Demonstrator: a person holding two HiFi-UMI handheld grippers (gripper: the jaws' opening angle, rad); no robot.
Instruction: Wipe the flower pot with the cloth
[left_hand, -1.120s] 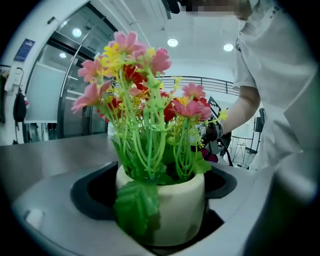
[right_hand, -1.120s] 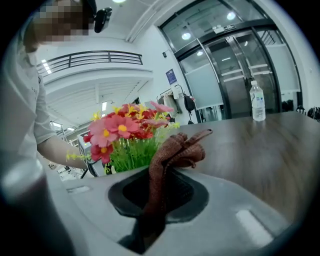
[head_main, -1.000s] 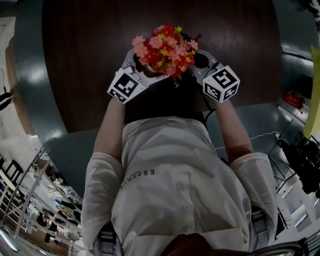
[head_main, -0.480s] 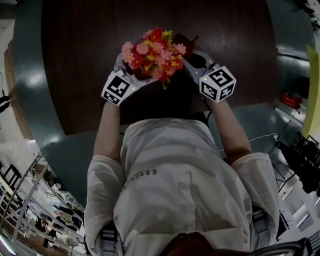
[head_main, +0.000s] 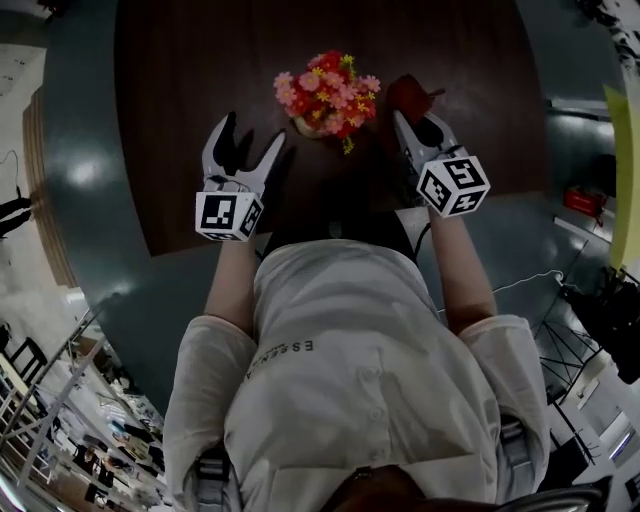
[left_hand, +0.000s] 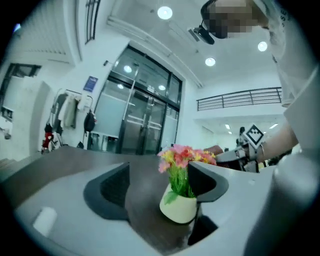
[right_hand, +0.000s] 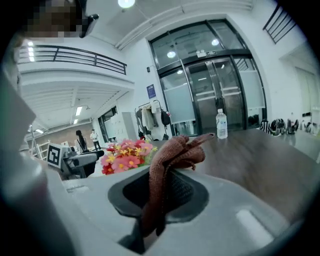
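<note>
Head view: the flower pot (head_main: 304, 126), cream with pink and red flowers (head_main: 328, 85), stands on the dark tabletop (head_main: 190, 70) between my two tongs, touching neither. My left tongs (head_main: 248, 140) are released. Their jaws have just been closing, with the pot beyond their tips, not between them. My right tongs (head_main: 415, 122) are clenched on the reddish-brown cloth (head_main: 409, 96), bunched between the jaws. My shirt (head_main: 350, 400) carries print beginning "ESSEN"; the rest I can't read. A water bottle (right_hand: 222, 125) stands farther off, its label too small to read.
</note>
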